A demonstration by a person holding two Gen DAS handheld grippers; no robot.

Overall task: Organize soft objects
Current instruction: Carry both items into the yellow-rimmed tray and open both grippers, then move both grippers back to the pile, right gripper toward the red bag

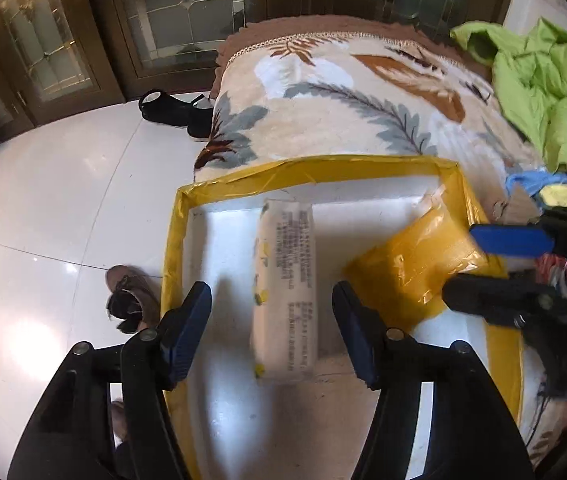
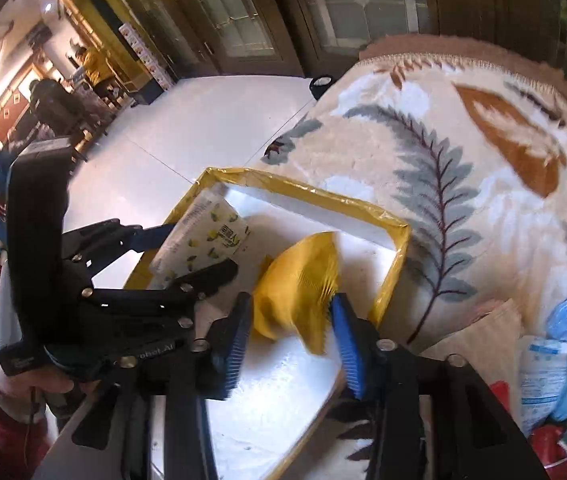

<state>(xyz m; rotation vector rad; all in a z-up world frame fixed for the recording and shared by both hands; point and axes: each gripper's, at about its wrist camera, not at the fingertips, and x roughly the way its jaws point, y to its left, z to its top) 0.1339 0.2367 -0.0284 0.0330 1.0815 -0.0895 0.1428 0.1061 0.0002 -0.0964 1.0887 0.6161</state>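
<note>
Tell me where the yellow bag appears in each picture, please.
Left wrist view: the yellow bag lies right of centre, inside the box, near its right wall.
Right wrist view: it sits at centre, just ahead of the right gripper.
Shared landmark: the box's yellow taped rim.

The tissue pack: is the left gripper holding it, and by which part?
No. The left gripper is open, with gaps on both sides of the tissue pack; nothing is held.
</note>
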